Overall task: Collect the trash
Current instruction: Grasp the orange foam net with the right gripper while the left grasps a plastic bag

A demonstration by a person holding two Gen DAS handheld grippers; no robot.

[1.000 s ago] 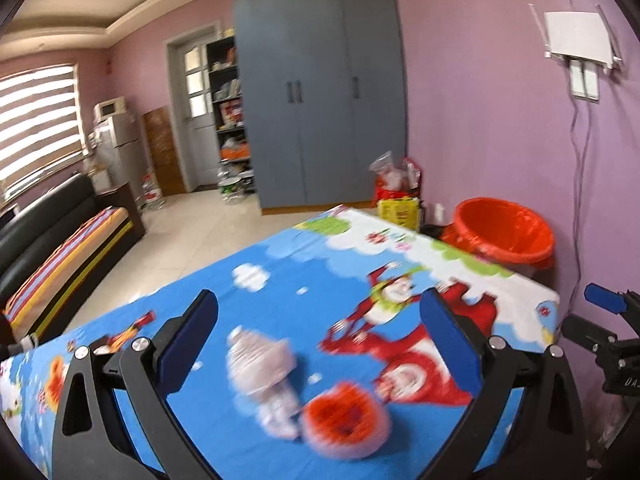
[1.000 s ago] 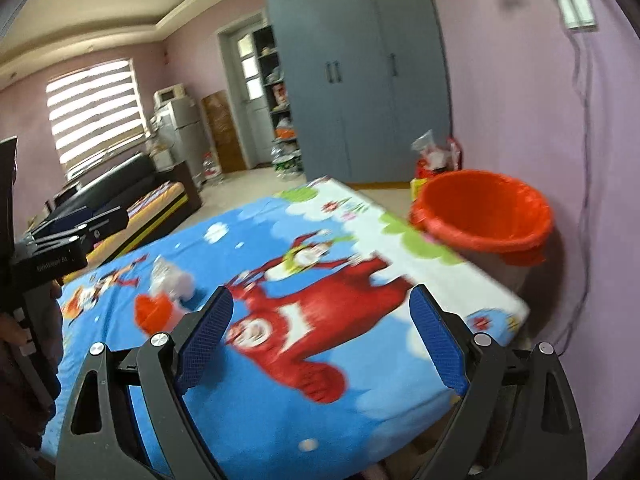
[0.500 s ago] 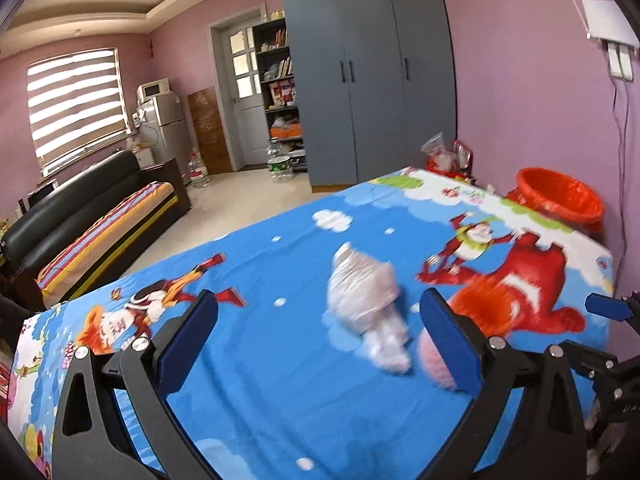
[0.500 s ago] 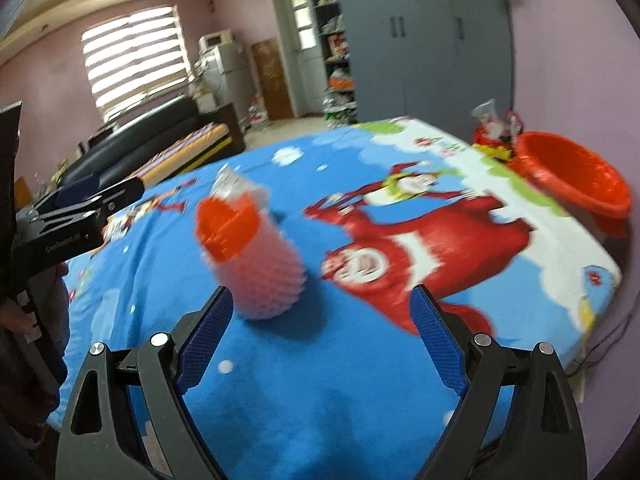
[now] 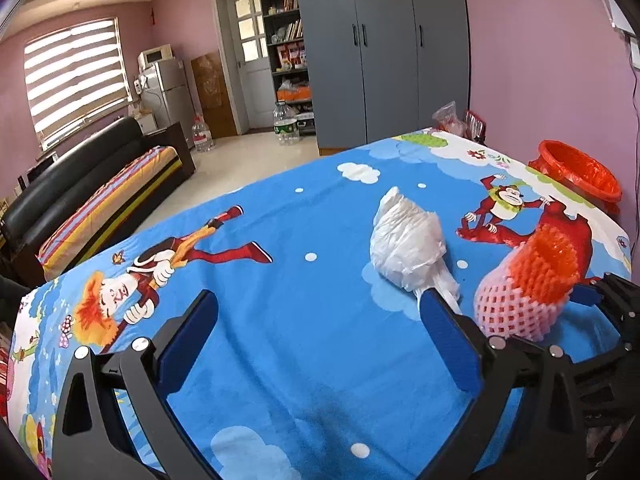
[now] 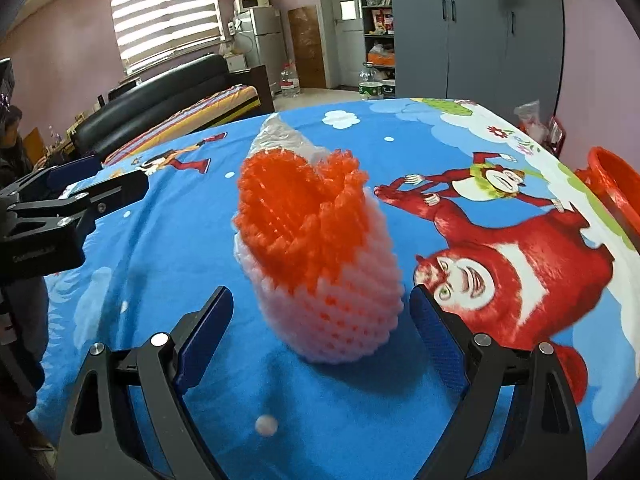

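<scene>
A pink-and-orange foam fruit net (image 6: 320, 264) stands on the blue cartoon bedsheet (image 6: 168, 264), just ahead of and between the fingers of my open right gripper (image 6: 322, 320). A crumpled white plastic bag (image 5: 408, 248) lies behind it; in the right wrist view only its top (image 6: 280, 138) shows. My open left gripper (image 5: 320, 332) hovers over bare sheet (image 5: 304, 320), with the bag at its right fingertip and the net (image 5: 528, 288) further right. An orange-lined trash bin (image 5: 576, 176) stands past the bed's far right edge, also in the right wrist view (image 6: 616, 184).
A black sofa with a striped cushion (image 5: 100, 200) stands to the left. A grey wardrobe (image 5: 380, 48), a doorway and water bottles (image 5: 286, 122) are at the back. A person (image 6: 12, 148) sits at far left. The pink wall runs along the right.
Both grippers have swung left and closer to the trash. The foam net now sits between my right fingers; the bag has shifted to my left gripper's right fingertip.
</scene>
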